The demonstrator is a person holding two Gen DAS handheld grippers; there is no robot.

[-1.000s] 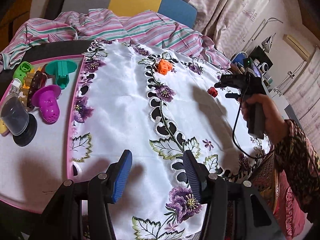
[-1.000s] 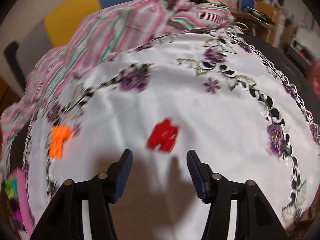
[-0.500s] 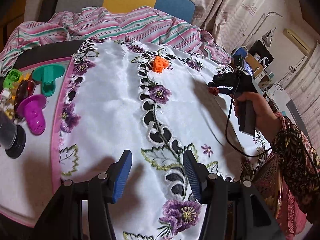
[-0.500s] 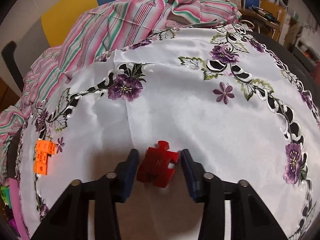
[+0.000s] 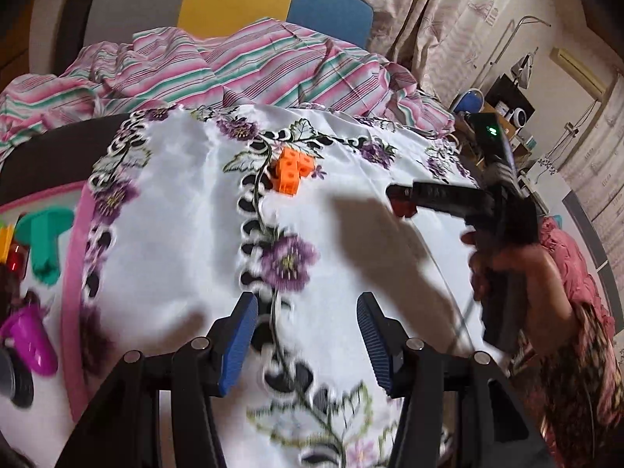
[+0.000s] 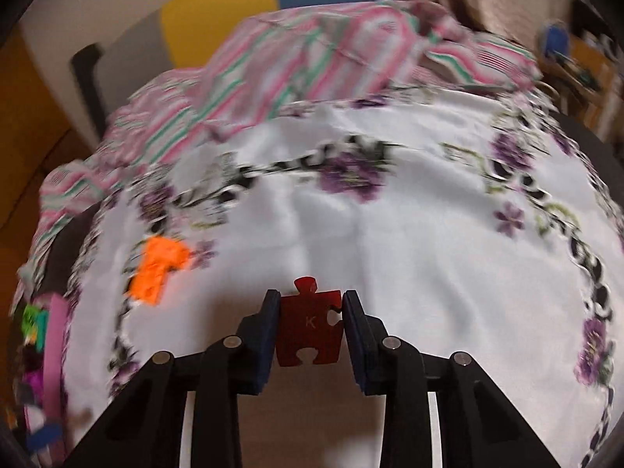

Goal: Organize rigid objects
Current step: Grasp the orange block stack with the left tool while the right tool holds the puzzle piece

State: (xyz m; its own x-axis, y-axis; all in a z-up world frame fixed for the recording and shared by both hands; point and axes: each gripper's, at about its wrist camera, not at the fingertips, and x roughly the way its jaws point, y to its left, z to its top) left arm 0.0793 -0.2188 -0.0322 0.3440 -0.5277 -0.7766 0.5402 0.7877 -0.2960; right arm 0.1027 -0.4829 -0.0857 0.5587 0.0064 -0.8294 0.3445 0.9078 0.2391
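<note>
Only the right wrist view shows the closing right gripper (image 6: 311, 325) pinching the red puzzle piece (image 6: 310, 327), marked K

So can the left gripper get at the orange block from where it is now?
Probably yes. The left gripper is open and empty, and only bare tablecloth lies between it and the orange block. The right gripper, closing on the red puzzle piece, is off to the side.

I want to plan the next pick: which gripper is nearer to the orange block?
Left. The left gripper hangs open with the orange block straight ahead of it. The right gripper, closing on the red puzzle piece, is off to the block's right.
</note>
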